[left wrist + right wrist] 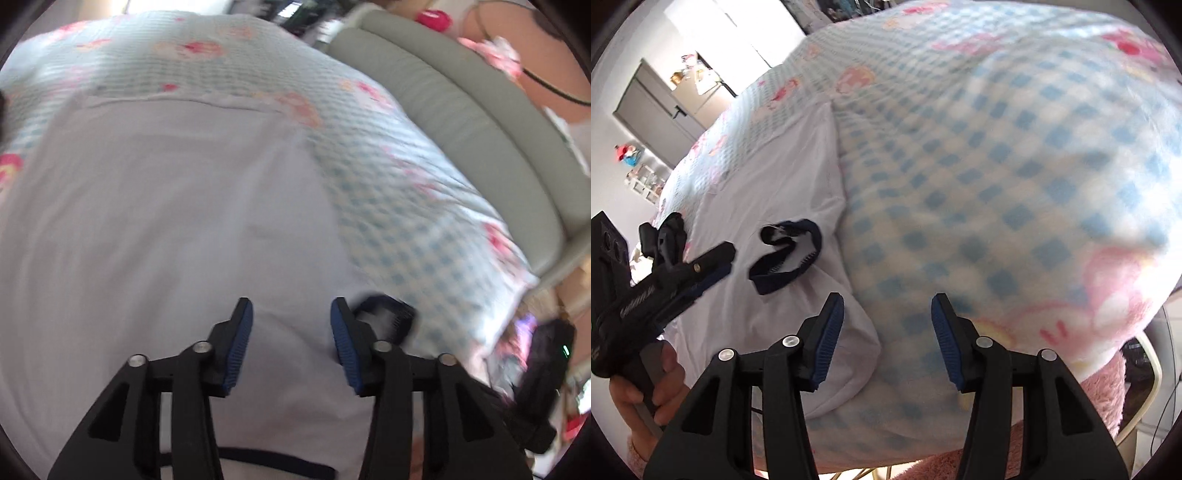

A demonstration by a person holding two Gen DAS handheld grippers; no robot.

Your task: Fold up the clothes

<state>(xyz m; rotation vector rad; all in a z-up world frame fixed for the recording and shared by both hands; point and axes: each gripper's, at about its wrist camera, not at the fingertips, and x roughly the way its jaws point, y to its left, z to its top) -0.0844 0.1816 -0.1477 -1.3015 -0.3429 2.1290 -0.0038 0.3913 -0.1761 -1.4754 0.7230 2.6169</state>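
White garment (166, 229) with a dark navy collar (786, 254) lies spread flat on the bed's blue-checked blanket (997, 166). Above it, the left gripper (291, 314) hovers with jaws wide apart, holding nothing. Over the garment's edge and the blanket, the right gripper (888, 314) is likewise spread wide and empty.

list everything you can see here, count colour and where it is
white garment: one, white with dark navy trim, spread flat on the blanket
collar: one, dark navy, on the garment near its right edge
blanket: one, blue-and-white check with pink prints, covering the bed
padded headboard: one, grey-green, along the bed's far edge
cabinet: one, grey, against the wall, far left
left gripper: black with blue pads, open over the garment
right gripper: black with blue pads, open at the garment's edge
hand: one, holding the left gripper's handle
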